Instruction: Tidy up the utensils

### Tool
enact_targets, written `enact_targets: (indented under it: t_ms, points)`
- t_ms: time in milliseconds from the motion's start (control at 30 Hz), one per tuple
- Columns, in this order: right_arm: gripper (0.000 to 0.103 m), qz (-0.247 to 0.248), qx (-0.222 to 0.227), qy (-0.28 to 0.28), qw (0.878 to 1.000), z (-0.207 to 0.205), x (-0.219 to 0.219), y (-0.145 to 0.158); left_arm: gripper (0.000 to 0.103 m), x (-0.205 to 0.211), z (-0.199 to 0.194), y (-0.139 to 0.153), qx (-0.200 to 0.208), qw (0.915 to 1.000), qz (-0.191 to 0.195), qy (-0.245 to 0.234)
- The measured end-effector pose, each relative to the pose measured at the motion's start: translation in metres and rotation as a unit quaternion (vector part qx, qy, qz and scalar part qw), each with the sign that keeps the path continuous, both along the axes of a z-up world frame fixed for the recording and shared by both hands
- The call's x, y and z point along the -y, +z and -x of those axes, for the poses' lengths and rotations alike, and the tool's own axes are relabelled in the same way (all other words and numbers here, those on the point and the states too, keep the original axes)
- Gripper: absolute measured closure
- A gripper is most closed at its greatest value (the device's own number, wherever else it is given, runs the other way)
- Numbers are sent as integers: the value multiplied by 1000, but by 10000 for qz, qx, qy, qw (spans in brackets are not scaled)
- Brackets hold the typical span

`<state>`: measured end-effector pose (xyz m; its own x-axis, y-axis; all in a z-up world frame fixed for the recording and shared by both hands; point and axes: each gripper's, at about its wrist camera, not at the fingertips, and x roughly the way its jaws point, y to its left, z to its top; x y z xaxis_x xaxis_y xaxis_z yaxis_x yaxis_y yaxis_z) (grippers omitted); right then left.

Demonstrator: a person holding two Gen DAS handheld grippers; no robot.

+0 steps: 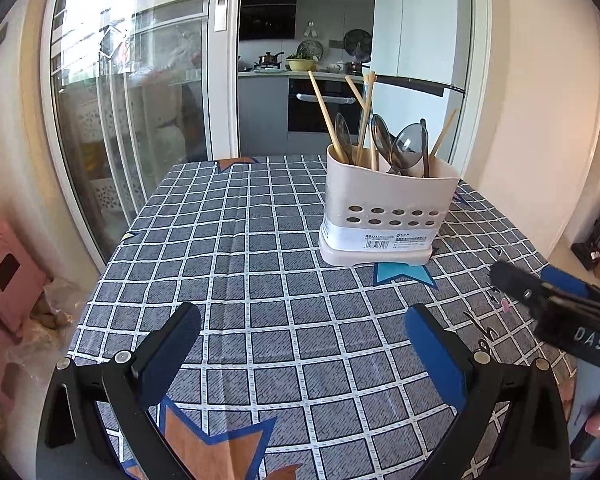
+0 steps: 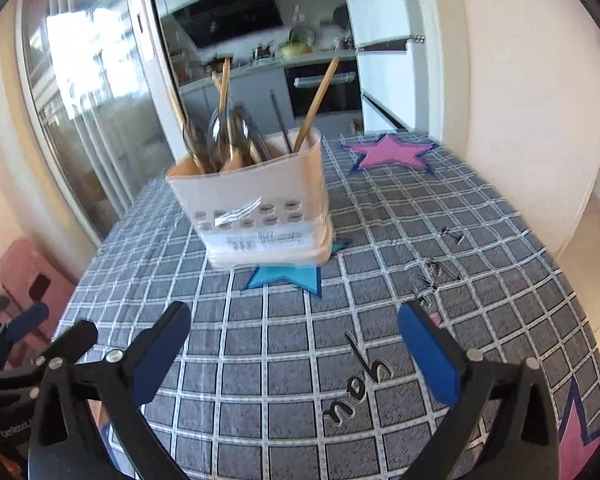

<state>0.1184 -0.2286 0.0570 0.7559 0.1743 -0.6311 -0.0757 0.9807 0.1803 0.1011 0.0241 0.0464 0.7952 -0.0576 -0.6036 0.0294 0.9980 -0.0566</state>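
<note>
A cream plastic utensil holder (image 1: 384,208) stands upright on the checked tablecloth (image 1: 240,264), with wooden chopsticks (image 1: 326,114) and dark spoons (image 1: 408,144) standing in it. It also shows in the right wrist view (image 2: 256,200), slightly blurred. My left gripper (image 1: 304,344) is open and empty, well short of the holder. My right gripper (image 2: 294,340) is open and empty, also short of the holder. The right gripper shows at the right edge of the left wrist view (image 1: 540,292); the left one shows at the left edge of the right wrist view (image 2: 40,332).
The table has a blue star patch (image 2: 288,276) under the holder's front and a pink star (image 2: 392,152) at the far right. A pink stool (image 1: 4,280) stands left of the table. A glass sliding door (image 1: 132,100) and kitchen lie behind.
</note>
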Motion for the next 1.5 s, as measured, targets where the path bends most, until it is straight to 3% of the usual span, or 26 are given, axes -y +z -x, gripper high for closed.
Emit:
enact_targets:
  t_ms: [600,1500]
  points:
    - [0,730,854,-491,9925,16,-1,7,0,2,3,-5,493,9984,-144,249]
    - [0,926,1001,-344,9901,23,-8,5,0,1,4,-9,468,9984,-130,274]
